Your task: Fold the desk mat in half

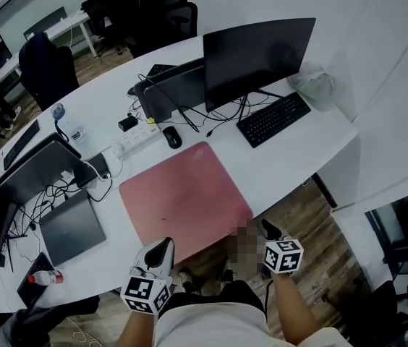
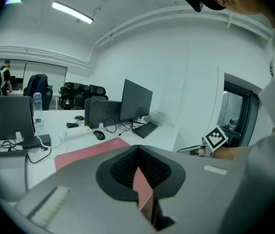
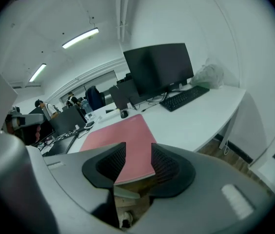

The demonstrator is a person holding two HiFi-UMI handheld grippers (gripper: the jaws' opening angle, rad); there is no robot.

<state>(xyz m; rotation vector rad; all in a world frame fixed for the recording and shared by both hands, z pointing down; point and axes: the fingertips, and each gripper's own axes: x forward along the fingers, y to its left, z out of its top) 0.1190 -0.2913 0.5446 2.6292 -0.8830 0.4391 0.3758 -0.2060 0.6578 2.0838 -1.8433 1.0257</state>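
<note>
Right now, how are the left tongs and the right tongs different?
The left tongs are pinched shut on a thin edge of the pink desk mat; the right tongs stand wide apart, the mat's corner between them unsqueezed. The left tongs are at the mat's near left corner, the right tongs by its near right corner. Both carry a marker cube.

The left claw (image 1: 162,250) and right claw (image 1: 270,230) have grey shells, with black ribbed pads (image 3: 169,165) inside. Each carries a white cube (image 1: 146,293) printed with black square markers. The person wears a cream top (image 1: 211,327), forearms uncovered, and a pale shoe (image 1: 184,275).
</note>
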